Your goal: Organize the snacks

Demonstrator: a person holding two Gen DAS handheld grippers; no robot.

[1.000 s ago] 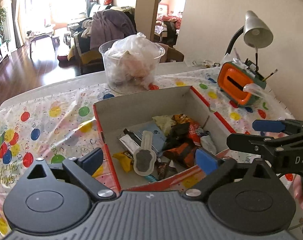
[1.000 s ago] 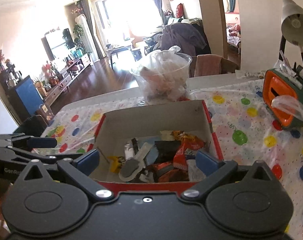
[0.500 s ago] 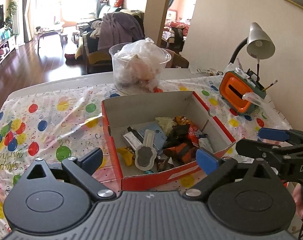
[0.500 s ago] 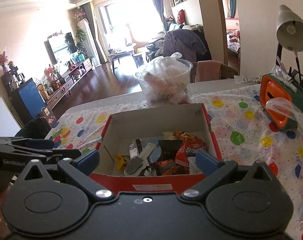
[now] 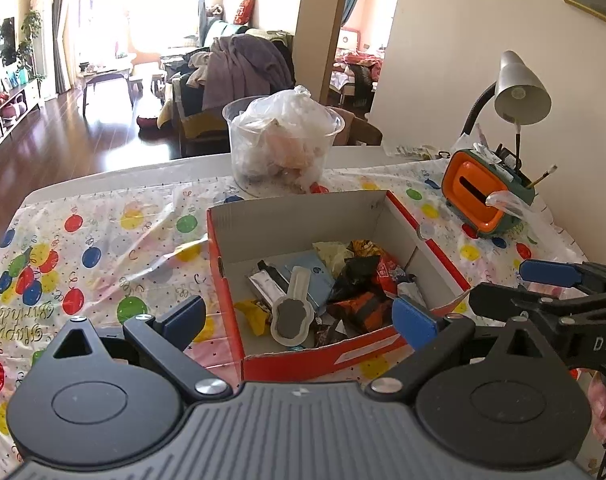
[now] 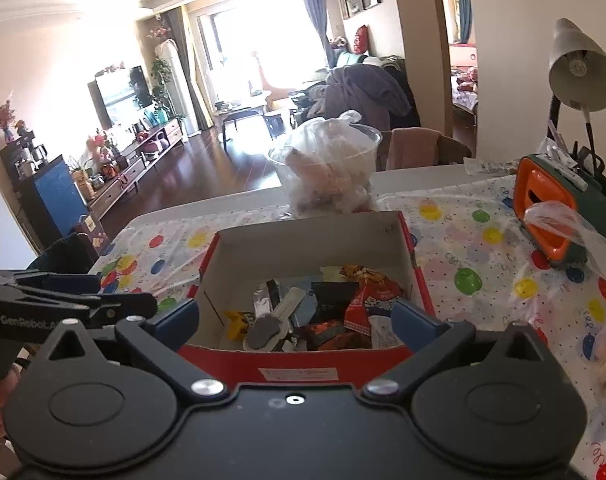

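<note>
A red cardboard box (image 5: 423,236) with a grey inside stands on the balloon-print tablecloth; it also shows in the right wrist view (image 6: 417,272). Several snack packets (image 5: 359,284) lie in it, with a white spoon-shaped packet (image 5: 293,308) at the near side; the packets show in the right wrist view too (image 6: 343,308). My left gripper (image 5: 299,316) is open and empty, above the box's near left corner. My right gripper (image 6: 297,318) is open and empty, above the box's near edge. Each gripper shows in the other's view, to the right (image 5: 543,284) and to the left (image 6: 71,292).
A clear tub of plastic-wrapped items (image 5: 283,144) stands behind the box. An orange and green desk organiser (image 5: 487,196) and a grey lamp (image 5: 521,88) are at the right by the wall. The tablecloth (image 5: 103,248) stretches left of the box. A clear bag (image 6: 575,232) lies at the right.
Both grippers have pulled back and risen from the box, so it looks smaller and farther. Both stay open. The snacks have not moved.
</note>
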